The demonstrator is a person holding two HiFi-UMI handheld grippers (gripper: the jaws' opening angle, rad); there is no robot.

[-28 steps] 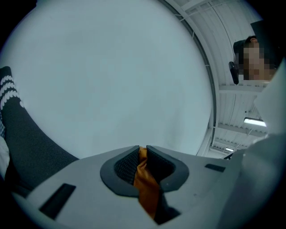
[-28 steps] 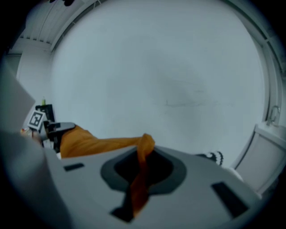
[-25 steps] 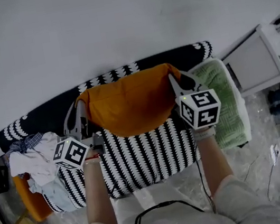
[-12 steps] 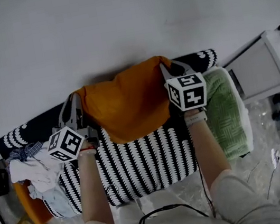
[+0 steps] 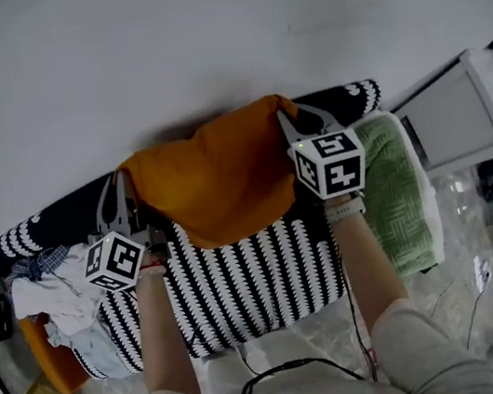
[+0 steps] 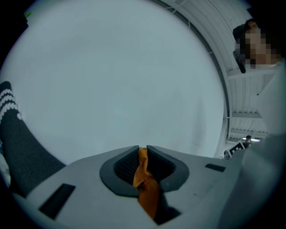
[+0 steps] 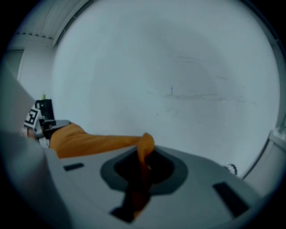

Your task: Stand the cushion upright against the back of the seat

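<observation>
While left gripper (image 6: 142, 152) and right gripper (image 7: 145, 151) clamp its corners, the cushion (image 5: 225, 181) stands upright.

The cushion (image 5: 216, 183) sits at the back of the seat (image 5: 251, 275), a clothes heap (image 5: 52, 296) left, a second cushion (image 5: 400, 197) right.

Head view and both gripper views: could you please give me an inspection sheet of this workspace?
Surface: sofa seat, black-and-white patterned cover.
Job's things: orange cushion, held up at the sofa back.
Clutter: clothes pile at the left end; green cushion at the right end.
Grippers: left gripper and right gripper each shut on the cushion's fabric.
Cables: black cable by the person's lap.
Surroundings: white wall; white cabinet.
</observation>
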